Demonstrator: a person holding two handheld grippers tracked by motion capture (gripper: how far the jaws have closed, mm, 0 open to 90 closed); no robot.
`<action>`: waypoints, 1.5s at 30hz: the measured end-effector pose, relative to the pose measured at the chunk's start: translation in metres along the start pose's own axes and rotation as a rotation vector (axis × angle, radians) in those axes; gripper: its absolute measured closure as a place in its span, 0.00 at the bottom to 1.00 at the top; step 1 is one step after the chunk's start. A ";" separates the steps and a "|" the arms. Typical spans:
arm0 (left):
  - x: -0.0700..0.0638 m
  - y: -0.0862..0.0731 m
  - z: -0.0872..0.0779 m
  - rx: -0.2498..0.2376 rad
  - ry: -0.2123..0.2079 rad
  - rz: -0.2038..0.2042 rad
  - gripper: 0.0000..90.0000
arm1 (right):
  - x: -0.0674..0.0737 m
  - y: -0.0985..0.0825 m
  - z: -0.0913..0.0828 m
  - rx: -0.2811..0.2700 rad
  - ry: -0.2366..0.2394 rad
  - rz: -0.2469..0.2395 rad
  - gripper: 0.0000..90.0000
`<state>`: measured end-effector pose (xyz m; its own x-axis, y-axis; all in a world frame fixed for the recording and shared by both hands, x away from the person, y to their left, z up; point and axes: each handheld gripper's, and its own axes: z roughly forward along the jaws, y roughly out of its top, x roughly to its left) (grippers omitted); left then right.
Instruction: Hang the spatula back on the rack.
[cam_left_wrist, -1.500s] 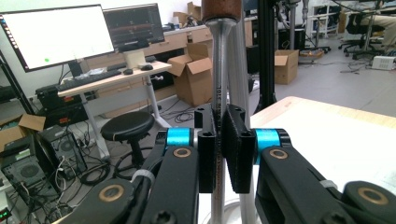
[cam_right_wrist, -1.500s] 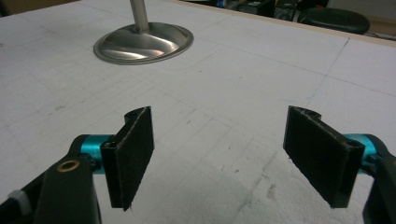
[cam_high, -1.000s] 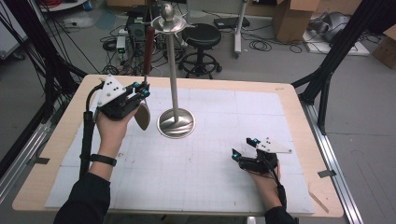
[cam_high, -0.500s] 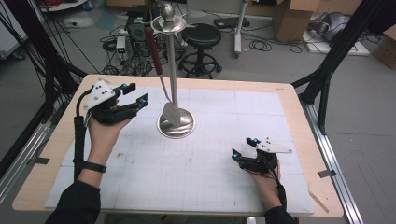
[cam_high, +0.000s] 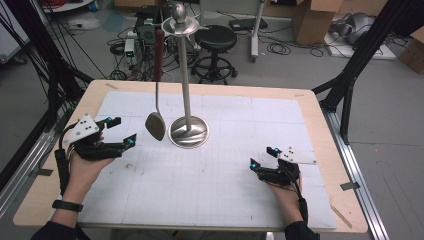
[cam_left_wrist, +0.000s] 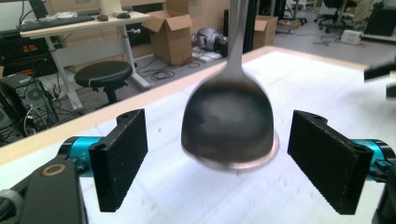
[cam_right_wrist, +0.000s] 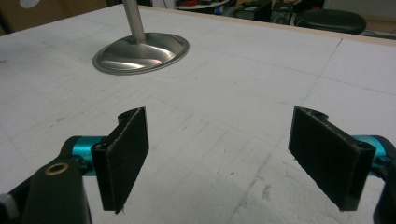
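A steel stand (cam_high: 188, 132) rises from a round base at mid-table. From its top hangs a ladle-like spoon (cam_high: 155, 126) with a brown handle, its bowl just above the sheet, left of the base. My left gripper (cam_high: 125, 131) sits left of the bowl, apart from it. Its jaws have just been opening and now stand open. In the left gripper view the blurred spoon (cam_left_wrist: 229, 123) hangs ahead between the pads (cam_left_wrist: 119, 158), untouched. My right gripper (cam_high: 261, 157) rests at the right front, its jaws just widened, open and empty (cam_right_wrist: 219, 154), facing the stand base (cam_right_wrist: 140, 51).
A white gridded sheet (cam_high: 225, 200) covers the wooden table (cam_high: 320, 115). Behind the far edge stand a black stool (cam_high: 215, 40), cables and cardboard boxes. Black frame legs (cam_high: 350, 80) flank the table on both sides.
The left gripper let go of the spoon's bowl, opened, and moved left and down toward the table. The spoon swung to hang straight. The right gripper stayed put.
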<state>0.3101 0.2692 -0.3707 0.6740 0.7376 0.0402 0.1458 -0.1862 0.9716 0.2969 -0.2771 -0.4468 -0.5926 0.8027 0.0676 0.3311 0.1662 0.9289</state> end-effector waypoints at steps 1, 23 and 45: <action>0.002 -0.005 -0.003 0.003 0.001 -0.013 0.23 | 0.000 0.000 -0.001 0.002 -0.008 -0.010 0.21; 0.009 -0.075 -0.010 0.100 0.065 -0.066 0.23 | -0.022 -0.005 -0.014 0.020 -0.072 0.018 0.22; 0.009 -0.081 -0.002 0.154 0.049 -0.091 0.22 | -0.019 -0.004 -0.011 0.054 -0.063 -0.009 0.22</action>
<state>0.3032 0.2926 -0.4489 0.6179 0.7856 -0.0310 0.3159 -0.2119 0.9248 0.2991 -0.2996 -0.4481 -0.5490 0.8351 0.0347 0.3657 0.2027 0.9084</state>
